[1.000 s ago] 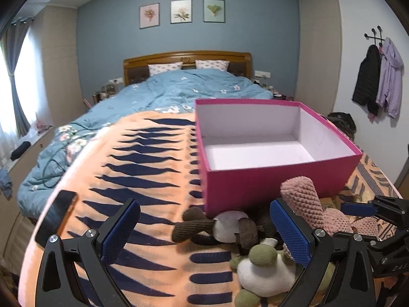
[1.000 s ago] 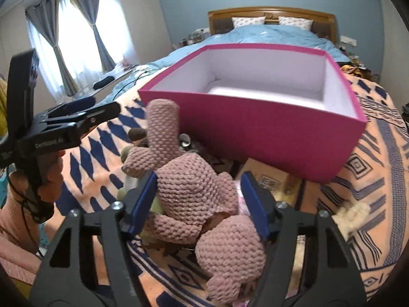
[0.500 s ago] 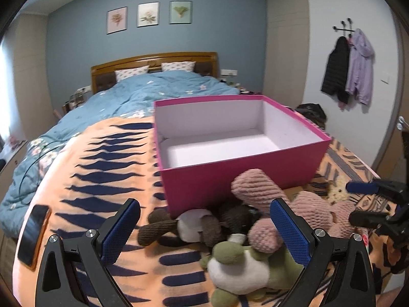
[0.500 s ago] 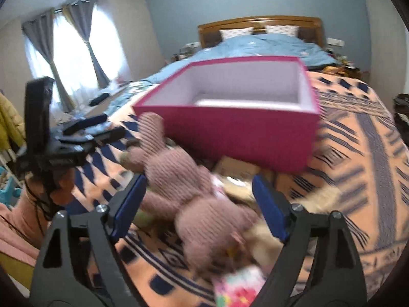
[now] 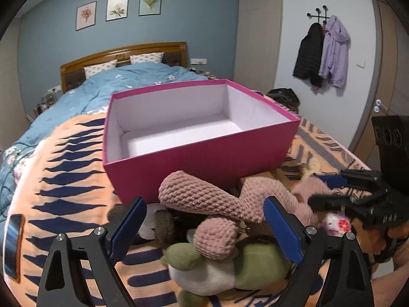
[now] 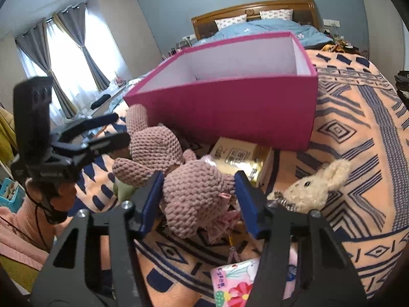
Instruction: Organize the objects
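- Right gripper (image 6: 199, 199): blue pads pinch the chunky-knit pink crochet bunny (image 6: 196, 192) by its rounded body; its long ears point away toward the left gripper (image 6: 102, 130).
- Left gripper (image 5: 204, 227): jaws spread wide, holding nothing; a green and white plush (image 5: 230, 268) lies between them.
- Pink cardboard box (image 5: 204, 163), rectangular, white inside, sits just beyond both grippers.
- Fuzzy cream rabbit (image 6: 314, 186) lies right of the right gripper, on the patterned orange blanket (image 6: 358, 133).

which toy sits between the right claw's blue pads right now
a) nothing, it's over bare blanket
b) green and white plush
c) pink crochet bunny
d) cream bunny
c: in the right wrist view the pink crochet bunny fills the gap between the right claw pads, while the cream bunny lies off to the side on the blanket and the green and white plush sits under the left claw.
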Demonstrator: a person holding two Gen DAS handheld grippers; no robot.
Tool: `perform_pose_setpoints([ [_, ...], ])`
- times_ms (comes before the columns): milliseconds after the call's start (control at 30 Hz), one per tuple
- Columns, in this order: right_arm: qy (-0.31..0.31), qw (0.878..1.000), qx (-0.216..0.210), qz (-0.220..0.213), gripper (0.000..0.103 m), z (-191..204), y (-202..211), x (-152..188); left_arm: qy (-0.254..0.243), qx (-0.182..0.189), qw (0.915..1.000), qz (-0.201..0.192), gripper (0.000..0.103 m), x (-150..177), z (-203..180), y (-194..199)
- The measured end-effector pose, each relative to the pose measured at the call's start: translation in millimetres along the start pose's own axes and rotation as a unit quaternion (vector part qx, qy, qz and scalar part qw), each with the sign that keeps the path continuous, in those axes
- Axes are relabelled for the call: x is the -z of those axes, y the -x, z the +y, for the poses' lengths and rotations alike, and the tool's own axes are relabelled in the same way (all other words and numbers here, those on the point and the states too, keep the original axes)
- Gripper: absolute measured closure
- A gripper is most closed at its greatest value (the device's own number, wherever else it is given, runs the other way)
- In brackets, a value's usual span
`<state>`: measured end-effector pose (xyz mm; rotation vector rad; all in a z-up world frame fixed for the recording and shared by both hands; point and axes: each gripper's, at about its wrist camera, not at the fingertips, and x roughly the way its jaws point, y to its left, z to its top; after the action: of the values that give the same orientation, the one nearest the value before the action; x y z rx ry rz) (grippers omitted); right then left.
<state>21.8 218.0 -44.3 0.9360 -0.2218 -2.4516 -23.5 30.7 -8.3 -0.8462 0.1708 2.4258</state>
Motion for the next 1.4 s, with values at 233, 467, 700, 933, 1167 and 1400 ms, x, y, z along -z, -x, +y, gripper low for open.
perform_pose_setpoints([
  [233,-0.005,0.999,-0.015,-0.045,0.048,-6.7,22.7,-23.2,-0.02,0.053,0.9984,-0.004,0.009,-0.6,-10.3,5.9],
  [467,0.011,0.999,-0.009,-0.049,0.048,-0.7,17.2,-31.2,-0.026,0.075,0.9964,0.032,0.028,0.9,-14.7,-8.2],
  [700,0.0,1.0,0.026,0.002,0.037,-13.9,-12.3,-12.7,-0.034,0.04,0.9961,0.07,0.045,3.0,-15.7,-30.4],
  [933,0.012,0.999,0.03,0.013,0.037,-8.8,-21.9,-2.4,-0.036,0.041,0.9959,0.072,0.046,2.9,-17.2,-34.3],
  [1167,-0.006,1.0,0.011,-0.008,0.045,-14.4,-4.8,-16.7,-0.02,0.074,0.9953,0.059,0.046,-6.3,-15.2,-24.3],
  [1400,0.005,0.998,-0.016,-0.068,0.045,-0.9,31.5,-57.1,-0.01,0.095,0.9954,-0.001,0.046,-39.7,-18.5,10.7],
])
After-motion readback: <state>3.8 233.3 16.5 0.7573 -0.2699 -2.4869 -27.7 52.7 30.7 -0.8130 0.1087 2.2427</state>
